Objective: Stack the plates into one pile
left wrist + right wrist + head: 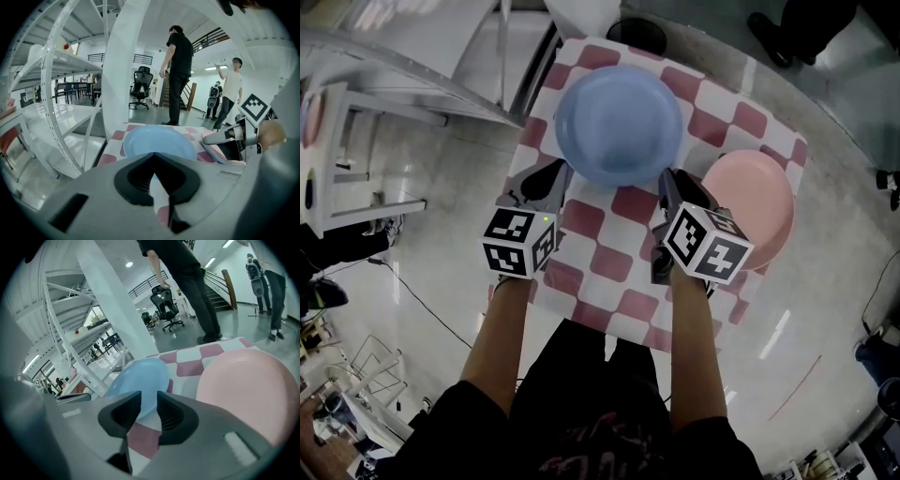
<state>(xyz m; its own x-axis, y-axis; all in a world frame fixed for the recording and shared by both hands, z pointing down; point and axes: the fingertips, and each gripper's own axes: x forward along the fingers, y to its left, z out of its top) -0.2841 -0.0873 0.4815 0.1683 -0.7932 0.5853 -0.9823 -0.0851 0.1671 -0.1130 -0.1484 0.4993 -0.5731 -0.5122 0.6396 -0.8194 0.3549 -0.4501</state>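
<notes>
Plates lie apart on the tabletop (609, 267), which is checked in pink and white. The blue plate (619, 122) sits near the far edge, about in the middle. The pink plate (759, 202) sits at the right edge, and its right rim reaches that edge. Neither plate is on the other, and both show only their bare inner surface.

The two forearms (502, 328) come in over the near edge, and both grippers point away from the person and downward. The left gripper (557, 176) has its tip just beside the near left rim of the blue plate. Its jaws are pressed together with nothing between them. The right gripper (669, 180) has its tip between the two plates, at the near right rim of the blue one. Its jaws stand a little spread, and the blue rim shows through the gap but is not pinched.

Whether either tip touches the blue plate, I cannot tell. The right gripper covers part of the left rim of the pink plate.
</notes>
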